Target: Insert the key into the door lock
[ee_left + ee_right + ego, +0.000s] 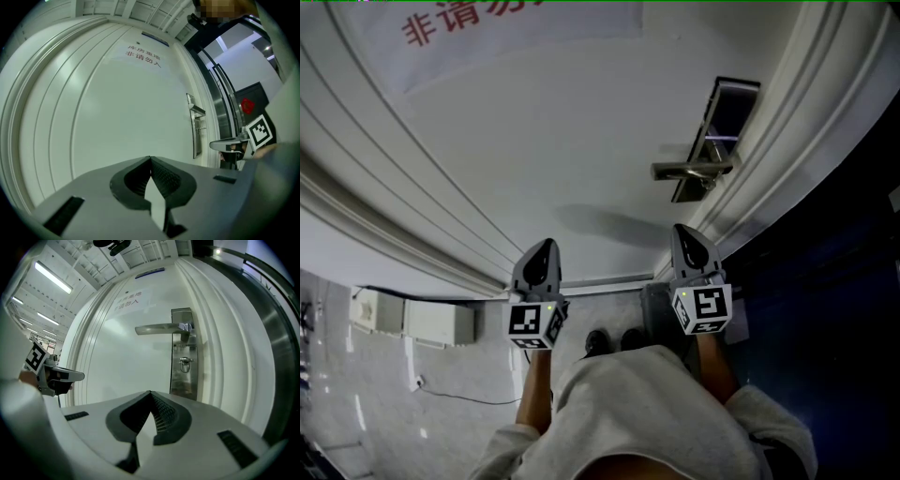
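Observation:
A white door point(534, 141) carries a steel lock plate point(183, 352) with a lever handle point(159, 328); the plate point(712, 131) sits at the upper right of the head view. A small key point(186, 363) with a ring sits in the keyhole below the handle and sticks out from the plate point(200, 127). My right gripper point(150, 392) is shut and holds nothing. It points at the door a little short of the plate and below the handle point(689, 171). My left gripper point(150, 158) is also shut and holds nothing, and it faces the bare door panel, left of my right gripper point(689, 246).
A paper sign point(459, 19) with red characters hangs high on the door. Moulded white frame ribs point(220, 348) run beside the lock, with a dark steel jamb point(276, 343) to their right. White wall boxes point(412, 321) and my shoes point(614, 342) show by the floor.

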`<move>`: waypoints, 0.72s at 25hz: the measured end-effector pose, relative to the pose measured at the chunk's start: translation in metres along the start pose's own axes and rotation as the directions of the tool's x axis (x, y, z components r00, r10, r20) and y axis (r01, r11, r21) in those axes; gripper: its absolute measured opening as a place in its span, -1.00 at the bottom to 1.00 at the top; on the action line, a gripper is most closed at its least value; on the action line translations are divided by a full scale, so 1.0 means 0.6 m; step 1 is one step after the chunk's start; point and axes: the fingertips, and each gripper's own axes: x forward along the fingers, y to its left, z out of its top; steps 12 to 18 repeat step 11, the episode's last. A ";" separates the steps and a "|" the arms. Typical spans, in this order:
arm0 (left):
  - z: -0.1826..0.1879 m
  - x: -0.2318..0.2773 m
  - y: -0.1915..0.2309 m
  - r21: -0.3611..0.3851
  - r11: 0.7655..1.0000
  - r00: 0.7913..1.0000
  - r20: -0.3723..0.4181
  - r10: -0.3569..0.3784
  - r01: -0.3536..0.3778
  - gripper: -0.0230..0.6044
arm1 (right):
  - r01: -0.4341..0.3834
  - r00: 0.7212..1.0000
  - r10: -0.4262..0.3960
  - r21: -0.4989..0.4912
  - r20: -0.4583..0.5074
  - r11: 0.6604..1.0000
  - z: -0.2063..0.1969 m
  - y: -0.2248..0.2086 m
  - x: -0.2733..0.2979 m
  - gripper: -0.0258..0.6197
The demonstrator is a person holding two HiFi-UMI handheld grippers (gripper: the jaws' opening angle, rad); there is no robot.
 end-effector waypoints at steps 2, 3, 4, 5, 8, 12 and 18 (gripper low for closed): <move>-0.002 0.000 0.000 0.001 1.000 1.000 -0.002 -0.001 0.001 -0.87 | -0.001 1.000 0.001 -0.002 -0.002 1.000 -0.001 0.001 0.001 -0.86; -0.002 0.001 0.000 -0.001 1.000 1.000 -0.004 -0.002 0.002 -0.87 | -0.001 1.000 0.001 -0.003 -0.003 1.000 -0.001 0.001 0.001 -0.86; -0.003 0.001 0.001 -0.002 1.000 1.000 -0.005 -0.002 0.002 -0.87 | -0.001 1.000 0.001 -0.005 -0.004 1.000 -0.001 0.002 0.002 -0.86; -0.003 0.002 0.001 -0.002 1.000 1.000 -0.005 -0.002 0.002 -0.87 | 0.000 1.000 0.000 -0.006 -0.004 1.000 -0.001 0.002 0.002 -0.86; -0.001 0.003 0.001 -0.005 1.000 1.000 -0.001 -0.004 0.004 -0.87 | 0.002 1.000 -0.002 -0.009 -0.004 1.000 0.000 0.002 0.003 -0.86; 0.001 0.004 0.002 -0.004 1.000 1.000 0.001 -0.006 0.006 -0.87 | 0.003 1.000 -0.003 -0.014 -0.004 1.000 0.000 0.002 0.004 -0.86; 0.001 0.004 0.002 -0.004 1.000 1.000 0.001 -0.006 0.006 -0.87 | 0.003 1.000 -0.003 -0.014 -0.004 1.000 0.000 0.002 0.004 -0.86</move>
